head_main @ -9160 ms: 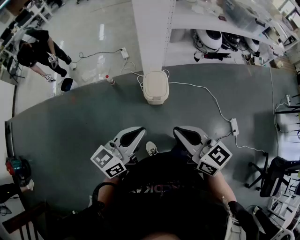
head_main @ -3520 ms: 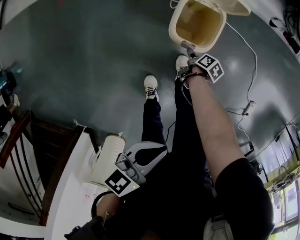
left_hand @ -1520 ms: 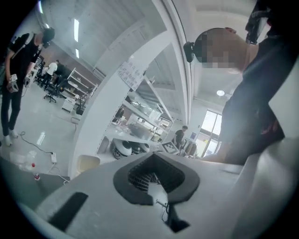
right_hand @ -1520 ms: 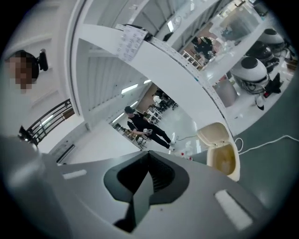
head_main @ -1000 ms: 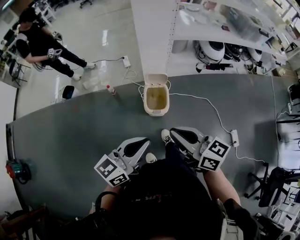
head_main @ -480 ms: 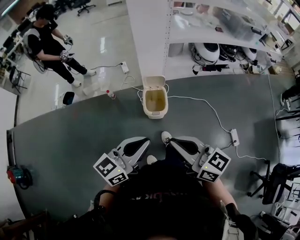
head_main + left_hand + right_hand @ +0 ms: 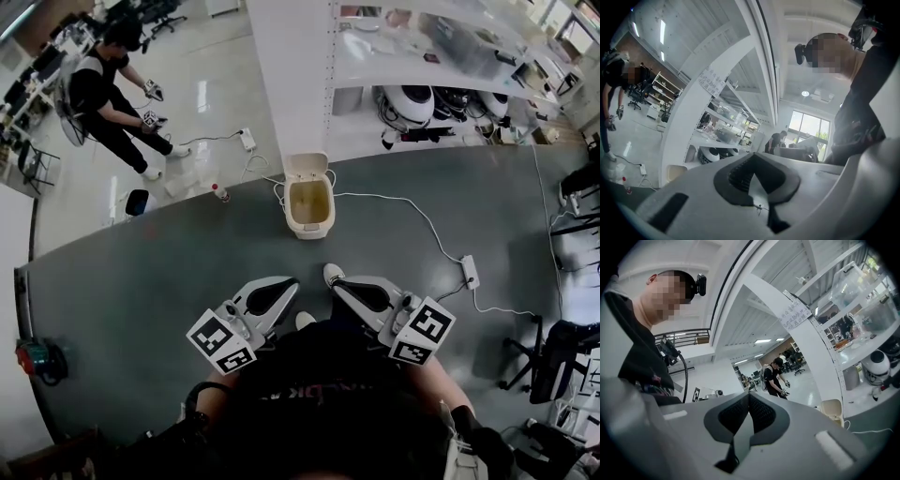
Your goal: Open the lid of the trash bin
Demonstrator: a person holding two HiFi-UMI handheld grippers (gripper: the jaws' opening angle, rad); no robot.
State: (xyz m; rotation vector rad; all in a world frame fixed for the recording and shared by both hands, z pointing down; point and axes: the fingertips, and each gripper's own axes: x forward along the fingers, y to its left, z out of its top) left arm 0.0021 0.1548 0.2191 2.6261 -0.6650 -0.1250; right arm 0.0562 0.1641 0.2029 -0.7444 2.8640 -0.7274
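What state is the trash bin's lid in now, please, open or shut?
Open: the lid stands raised behind the trash bin, exposing its yellowish interior.

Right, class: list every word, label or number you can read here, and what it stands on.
Paper notice on the white pillar: lines of print, too small to read.
Marker cubes on the left gripper and right gripper: black-and-white patterns, no words.
Nothing else readable.
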